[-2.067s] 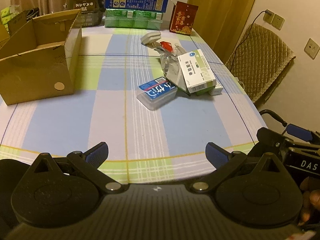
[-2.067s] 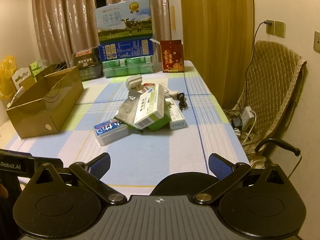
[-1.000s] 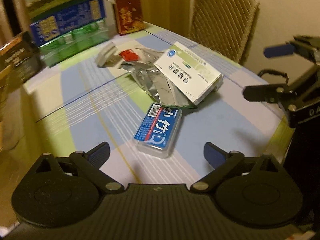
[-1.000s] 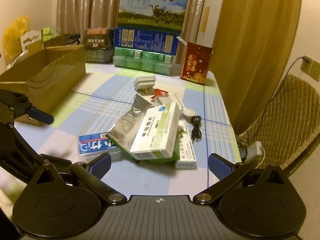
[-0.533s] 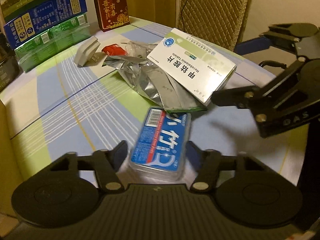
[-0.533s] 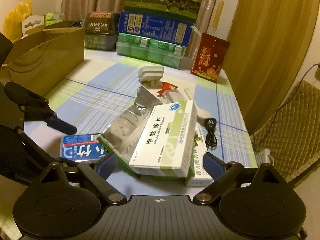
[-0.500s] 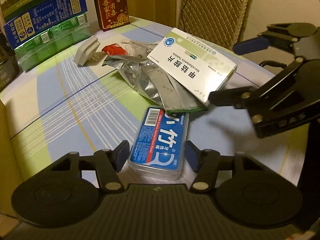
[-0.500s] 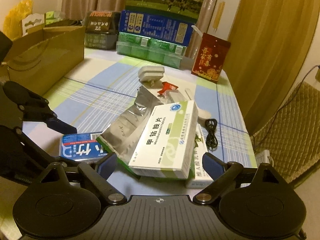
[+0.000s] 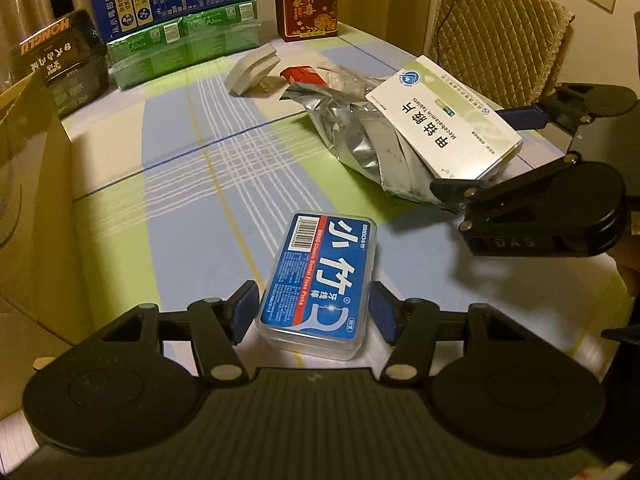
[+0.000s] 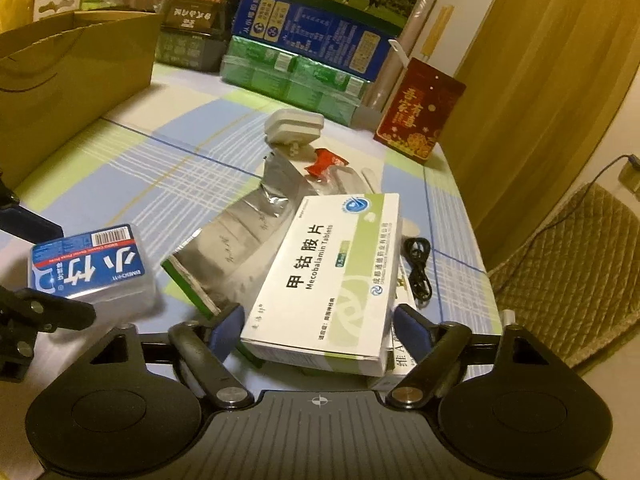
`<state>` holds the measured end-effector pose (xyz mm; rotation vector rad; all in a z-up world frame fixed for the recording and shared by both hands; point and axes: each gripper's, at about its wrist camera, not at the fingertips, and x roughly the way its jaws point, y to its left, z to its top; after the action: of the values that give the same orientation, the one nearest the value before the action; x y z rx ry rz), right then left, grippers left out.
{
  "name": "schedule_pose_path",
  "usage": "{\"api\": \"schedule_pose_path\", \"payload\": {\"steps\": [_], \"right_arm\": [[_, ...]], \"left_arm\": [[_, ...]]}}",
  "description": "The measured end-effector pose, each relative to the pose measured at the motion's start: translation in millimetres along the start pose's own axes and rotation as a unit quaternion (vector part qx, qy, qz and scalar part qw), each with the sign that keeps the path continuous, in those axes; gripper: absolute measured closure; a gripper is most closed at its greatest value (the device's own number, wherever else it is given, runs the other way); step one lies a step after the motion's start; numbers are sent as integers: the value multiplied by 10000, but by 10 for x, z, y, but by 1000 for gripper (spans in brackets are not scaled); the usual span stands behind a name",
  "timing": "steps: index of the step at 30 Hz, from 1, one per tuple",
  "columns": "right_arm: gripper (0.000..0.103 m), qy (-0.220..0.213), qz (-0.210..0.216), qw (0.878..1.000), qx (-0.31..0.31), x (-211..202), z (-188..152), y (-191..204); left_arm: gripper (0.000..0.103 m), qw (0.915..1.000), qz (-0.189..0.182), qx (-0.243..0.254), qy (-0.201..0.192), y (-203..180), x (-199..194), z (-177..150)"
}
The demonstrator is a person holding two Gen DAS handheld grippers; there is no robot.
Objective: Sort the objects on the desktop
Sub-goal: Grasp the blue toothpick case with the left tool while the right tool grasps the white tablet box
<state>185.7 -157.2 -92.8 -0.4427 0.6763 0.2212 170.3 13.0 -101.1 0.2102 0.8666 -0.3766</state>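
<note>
Left claw pads straddle the floss box near on the desk, not visibly clamped; right claw apart round the tablet carton atop the foil pouch: both prob. light, stiff, slick, so grip long sides.

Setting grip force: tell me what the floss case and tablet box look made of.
Floss case: seemingly hard clear plastic, glossy; see-through rim, highlights on the blue label. Tablet box: likely thin printed card, slight sheen; sharp folded edges.
</note>
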Motion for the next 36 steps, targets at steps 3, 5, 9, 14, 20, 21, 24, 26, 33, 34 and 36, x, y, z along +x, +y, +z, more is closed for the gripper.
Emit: {"api": "schedule_pose_path", "payload": {"steps": [3,5,9,14,20,21,24,26,33,34,36], "right_arm": [[29,-45,-33,10000,67,-47,-11,-14],[30,-59,44,9996,273,-128,-16,-40],[30,26,306,9962,820,-379,-50,-55],[30,215,676,9857,1530,-725,-211,-28],[30,506,753,9804,1748,-862,-471,61],[30,539,735,9802,1755,-846,-488,63],[25,500,647,9813,1745,-803,-474,74],[21,493,596,9825,1692,-750,-488,86],[20,567,537,9765,2008,-556,-540,31],[20,563,537,9754,2062,-540,-543,20],[20,573,539,9740,2125,-519,-545,12]], "left_arm": [[43,10000,48,0,-37,2,3,-2],[43,10000,46,21,-48,-12,3,0],[47,9999,87,92,18,-52,-42,-30],[50,9999,108,-35,12,-144,-243,-152],[50,9999,5,-112,-4,-277,-406,-356],[50,10000,3,-84,-5,-287,-406,-378],[30,10000,59,-32,-52,-267,-386,-391],[29,9999,56,-59,-100,-248,-360,-367],[30,10000,34,67,-12,-267,-190,-326],[31,10000,27,95,7,-275,-167,-320],[35,9999,19,123,33,-294,-139,-324]]}}
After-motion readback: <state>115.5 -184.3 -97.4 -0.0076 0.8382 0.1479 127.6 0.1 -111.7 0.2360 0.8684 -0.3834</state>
